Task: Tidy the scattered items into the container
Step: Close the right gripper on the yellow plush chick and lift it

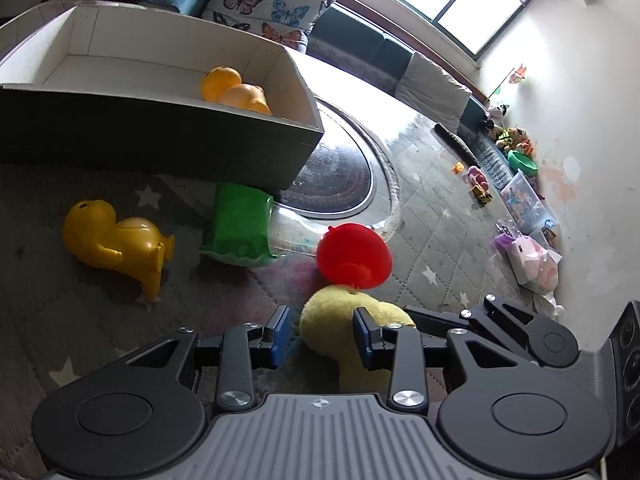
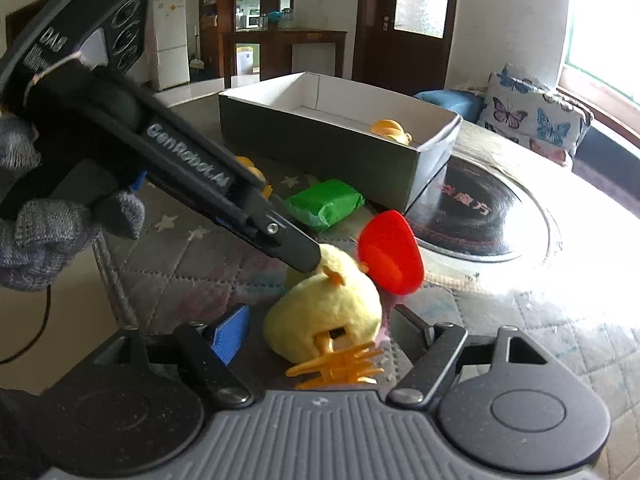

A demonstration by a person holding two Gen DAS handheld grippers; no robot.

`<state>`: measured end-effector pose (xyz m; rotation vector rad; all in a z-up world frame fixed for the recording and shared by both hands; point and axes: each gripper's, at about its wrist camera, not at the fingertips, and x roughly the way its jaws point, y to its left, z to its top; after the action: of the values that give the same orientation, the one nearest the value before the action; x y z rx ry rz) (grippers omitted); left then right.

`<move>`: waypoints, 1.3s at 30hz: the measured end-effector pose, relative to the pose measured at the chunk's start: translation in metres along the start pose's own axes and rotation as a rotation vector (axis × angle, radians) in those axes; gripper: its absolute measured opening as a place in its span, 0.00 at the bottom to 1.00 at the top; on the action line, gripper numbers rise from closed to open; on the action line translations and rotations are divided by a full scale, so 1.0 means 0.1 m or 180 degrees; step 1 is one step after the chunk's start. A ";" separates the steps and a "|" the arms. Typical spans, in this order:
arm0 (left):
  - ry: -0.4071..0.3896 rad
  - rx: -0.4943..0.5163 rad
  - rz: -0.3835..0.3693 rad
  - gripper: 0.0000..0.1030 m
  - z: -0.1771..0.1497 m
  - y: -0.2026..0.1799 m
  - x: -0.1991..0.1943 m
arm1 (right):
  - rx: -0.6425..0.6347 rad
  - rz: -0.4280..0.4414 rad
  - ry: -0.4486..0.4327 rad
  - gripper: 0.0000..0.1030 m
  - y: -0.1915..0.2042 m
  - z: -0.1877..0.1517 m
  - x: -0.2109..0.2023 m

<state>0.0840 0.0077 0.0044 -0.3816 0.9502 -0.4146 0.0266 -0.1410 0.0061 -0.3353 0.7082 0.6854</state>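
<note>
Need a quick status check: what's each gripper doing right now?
Left gripper: open, straddling the yellow plush chick, not clamped.
Right gripper: open around the same chick, its visible pad clear of it.

A grey knitted glove covers the hand [image 2: 48, 216]. The left claw [image 1: 322, 334] is black with blue ribbed pads, silver screws, a grey ridged body and white lettering along its arm.

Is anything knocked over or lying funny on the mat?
Yes. The yellow plastic duck lies tipped on its side on the mat, outside the box. The fluffy chick is also toppled, its orange feet sticking out sideways. The red cup lies on its side.
</note>
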 end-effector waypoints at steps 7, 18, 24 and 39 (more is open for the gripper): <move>0.0029 -0.0011 -0.0049 0.37 0.04 -0.01 0.07 | -0.0042 -0.0080 0.0028 0.62 0.02 0.00 0.08; 0.0008 -0.0150 -0.0215 0.29 0.05 0.05 0.05 | 0.0144 -0.0131 -0.0090 0.61 0.06 0.00 0.04; -0.0128 -0.0049 -0.0270 0.25 0.04 0.02 -0.10 | 0.0107 -0.0149 -0.0190 0.61 0.14 0.05 -0.04; 0.0015 -0.0245 -0.0313 0.41 -0.04 0.17 0.04 | 0.0162 -0.0115 -0.0154 0.62 0.20 -0.08 0.04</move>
<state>0.0856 0.0203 -0.0088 -0.4991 0.9565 -0.4694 0.0116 -0.1284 -0.0036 -0.2832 0.6710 0.6382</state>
